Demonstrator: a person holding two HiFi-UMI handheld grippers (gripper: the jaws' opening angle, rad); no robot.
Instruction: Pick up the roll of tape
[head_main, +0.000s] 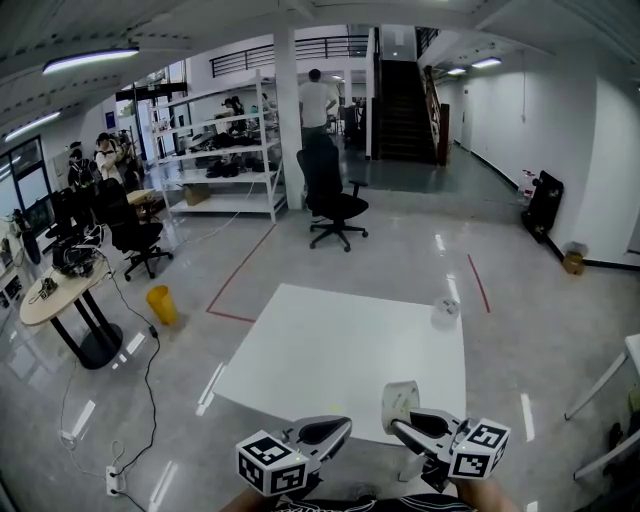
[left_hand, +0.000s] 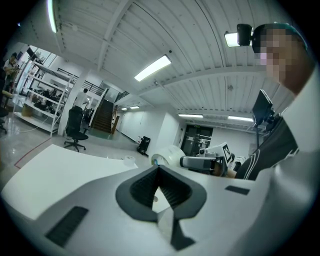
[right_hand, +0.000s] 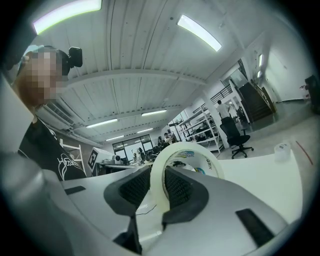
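Note:
A white roll of tape (head_main: 400, 403) stands on edge, lifted above the near edge of the white table (head_main: 330, 350). My right gripper (head_main: 395, 426) is shut on the tape roll's wall. In the right gripper view one pad is inside the ring and the other outside, and the tape roll (right_hand: 186, 156) rises above my right gripper (right_hand: 157, 175). My left gripper (head_main: 345, 426) hangs beside it to the left, shut with nothing in it. In the left gripper view my left gripper (left_hand: 159, 169) has its jaws touching at the tips, and the tape roll (left_hand: 169, 154) shows just beyond them.
A small whitish round object (head_main: 445, 310) sits near the table's far right corner. Office chairs (head_main: 335, 205), shelving (head_main: 225, 150), a round side table (head_main: 55, 290) and a yellow bin (head_main: 160, 303) stand on the glossy floor beyond. People stand at the back.

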